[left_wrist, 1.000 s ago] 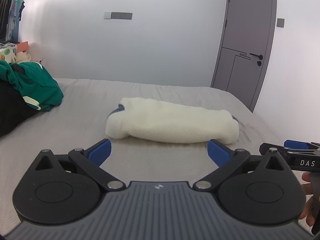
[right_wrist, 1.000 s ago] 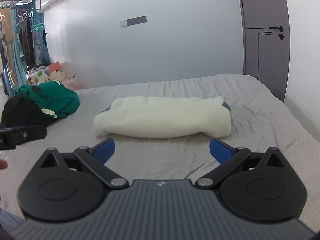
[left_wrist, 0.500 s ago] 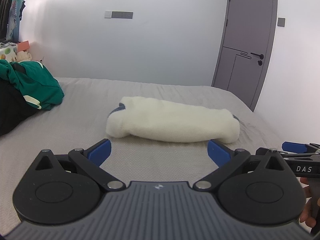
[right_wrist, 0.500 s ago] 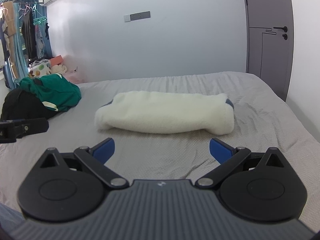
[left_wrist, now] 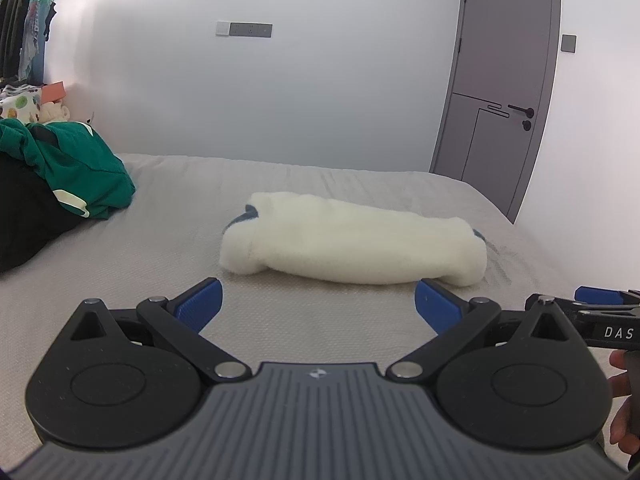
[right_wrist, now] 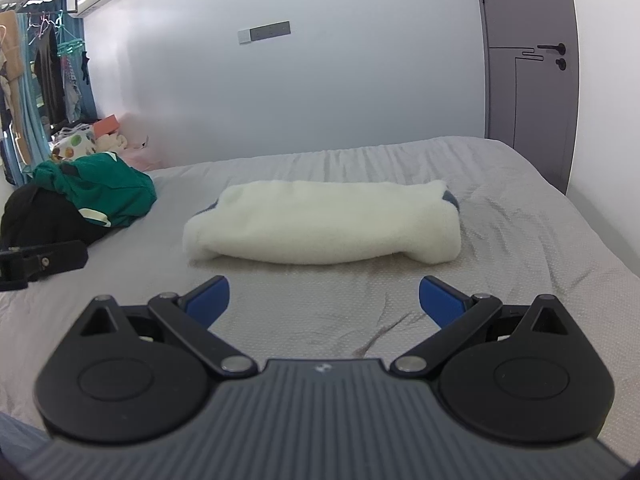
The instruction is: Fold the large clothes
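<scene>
Barely anything is shifting: both tongs, left (left_wrist: 318, 300) and right (right_wrist: 324, 298), are still hovering wide and empty, cream garment (right_wrist: 324, 224) lying folded at 12 o'clock on the bed (right_wrist: 520, 248), seemingly finished.

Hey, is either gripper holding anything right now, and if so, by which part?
Nothing is held. The left gripper and right gripper are both open, short of the folded cream garment on the bed.

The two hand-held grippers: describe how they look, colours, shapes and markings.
Both match. The left hand-held gripper has a ribbed dark grey body with a small emblem, two round black side plates with triangular cut-outs, black link arms on silver pivots, and blue fingers. The right hand-held gripper is the same; seen from the side it shows white letters "DAS".
</scene>
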### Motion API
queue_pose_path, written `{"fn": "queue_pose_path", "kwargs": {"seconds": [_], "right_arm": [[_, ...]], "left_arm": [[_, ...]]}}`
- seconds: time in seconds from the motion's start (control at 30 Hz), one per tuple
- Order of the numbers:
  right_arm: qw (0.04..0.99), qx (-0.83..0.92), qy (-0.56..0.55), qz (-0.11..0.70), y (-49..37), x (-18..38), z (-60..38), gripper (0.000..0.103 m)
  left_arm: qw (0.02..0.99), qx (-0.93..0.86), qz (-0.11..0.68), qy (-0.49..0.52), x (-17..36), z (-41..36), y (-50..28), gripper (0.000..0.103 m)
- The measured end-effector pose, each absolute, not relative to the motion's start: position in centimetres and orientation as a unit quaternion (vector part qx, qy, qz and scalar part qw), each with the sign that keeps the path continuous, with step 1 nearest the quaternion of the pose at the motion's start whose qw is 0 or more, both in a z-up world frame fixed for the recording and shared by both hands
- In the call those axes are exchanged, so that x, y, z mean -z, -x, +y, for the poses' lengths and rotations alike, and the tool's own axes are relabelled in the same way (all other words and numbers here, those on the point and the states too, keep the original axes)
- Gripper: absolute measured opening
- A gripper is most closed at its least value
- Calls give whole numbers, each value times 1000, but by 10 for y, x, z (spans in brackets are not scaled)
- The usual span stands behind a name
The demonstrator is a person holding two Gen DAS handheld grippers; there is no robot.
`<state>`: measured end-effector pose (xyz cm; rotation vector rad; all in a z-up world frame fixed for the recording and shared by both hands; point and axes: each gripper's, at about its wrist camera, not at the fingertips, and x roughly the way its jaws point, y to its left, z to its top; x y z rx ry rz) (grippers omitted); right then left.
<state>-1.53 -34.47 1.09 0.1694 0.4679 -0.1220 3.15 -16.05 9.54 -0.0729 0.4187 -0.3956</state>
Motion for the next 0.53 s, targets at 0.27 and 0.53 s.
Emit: {"fn": "queue_pose_path", "kwargs": {"seconds": [0.27, 0.53], "right_arm": [[968, 56, -82, 229, 16, -11, -345, 103], [968, 55, -84, 231, 14, -11, -346, 103]], "left_arm": [[959, 195, 205, 30, -96, -162, -29, 103], [958, 197, 205, 29, -97, -163, -29, 103]]}}
